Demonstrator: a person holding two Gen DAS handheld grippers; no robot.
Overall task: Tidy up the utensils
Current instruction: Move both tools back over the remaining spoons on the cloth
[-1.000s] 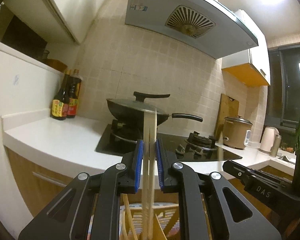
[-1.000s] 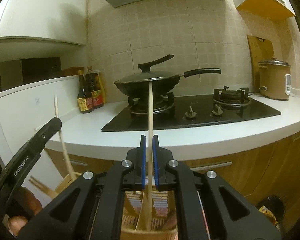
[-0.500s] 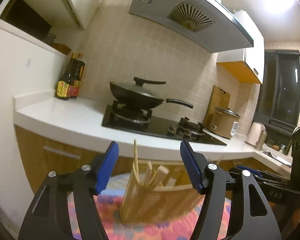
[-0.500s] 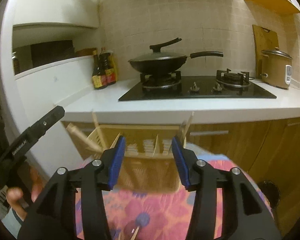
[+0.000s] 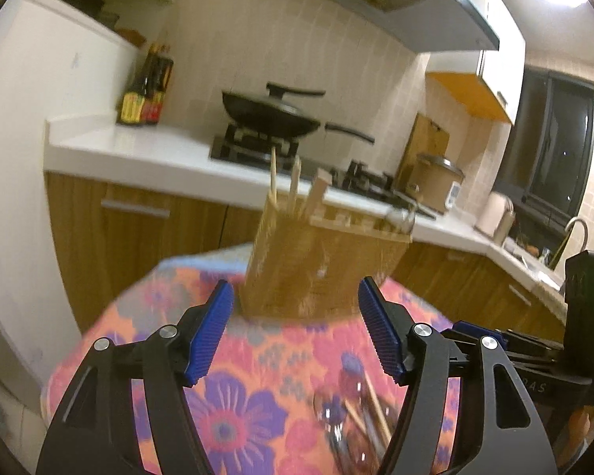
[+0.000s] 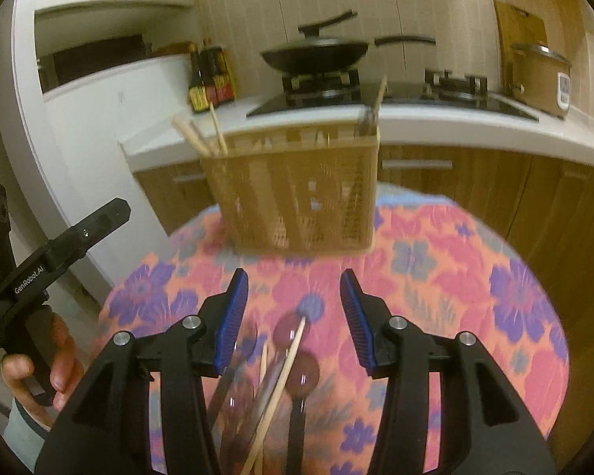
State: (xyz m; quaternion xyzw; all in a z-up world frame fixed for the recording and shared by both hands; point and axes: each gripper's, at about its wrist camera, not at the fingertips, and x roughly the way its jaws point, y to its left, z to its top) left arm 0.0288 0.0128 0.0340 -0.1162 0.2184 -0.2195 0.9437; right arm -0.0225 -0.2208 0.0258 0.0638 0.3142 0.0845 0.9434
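Utensils lie loose in a small pile on the near part of a round table covered by a flowered cloth: spoons with rounded bowls, a dark-handled piece and pale chopsticks, overlapping one another, blurred at the lower edge of both views. Behind them, toward the far edge of the table, stands a slatted wooden utensil holder divided into compartments. Several chopsticks lean out of its left end compartment; at its right end a single stick and a darker utensil rise, the exact compartment being unclear. The right gripper hangs above the pile with its blue-padded jaws spread and nothing between the pads. The left gripper points at the holder, jaws likewise wide apart and empty. A person's hand grips the left tool's handle at the left margin of the right wrist view. Beyond the table, a lidded wok sits on the hob.
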